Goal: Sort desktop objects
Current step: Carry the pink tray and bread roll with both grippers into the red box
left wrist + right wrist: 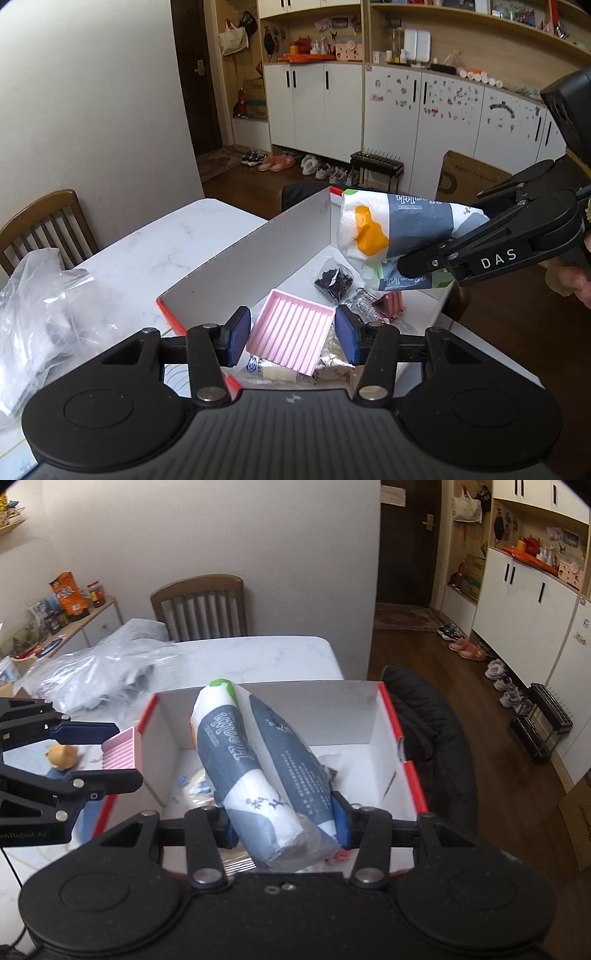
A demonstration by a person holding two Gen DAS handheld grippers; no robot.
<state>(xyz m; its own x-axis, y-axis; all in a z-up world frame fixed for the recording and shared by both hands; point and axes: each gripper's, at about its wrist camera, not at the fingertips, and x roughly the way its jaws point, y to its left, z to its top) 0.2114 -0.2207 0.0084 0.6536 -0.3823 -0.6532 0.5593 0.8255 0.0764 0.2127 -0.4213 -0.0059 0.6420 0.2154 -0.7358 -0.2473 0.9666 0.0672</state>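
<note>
My right gripper [282,825] is shut on a rolled white, grey and orange plastic package [258,768] and holds it over the open white cardboard box with red edges [388,716]. The package also shows in the left wrist view [399,232], with my right gripper [424,258] clamped on it. My left gripper [291,338] is shut on a pink ribbed tray [291,336] at the box's near end. In the right wrist view that tray [122,749] sits between the left gripper's fingers [88,731] outside the box's left wall.
Inside the box lie a small bag of black bits [334,282], a dark red item [391,304] and foil packets [332,365]. A crumpled clear plastic bag [40,314] lies on the white marble table [147,254]. A wooden chair [201,605] stands beyond. A small doll [62,757] lies on the table.
</note>
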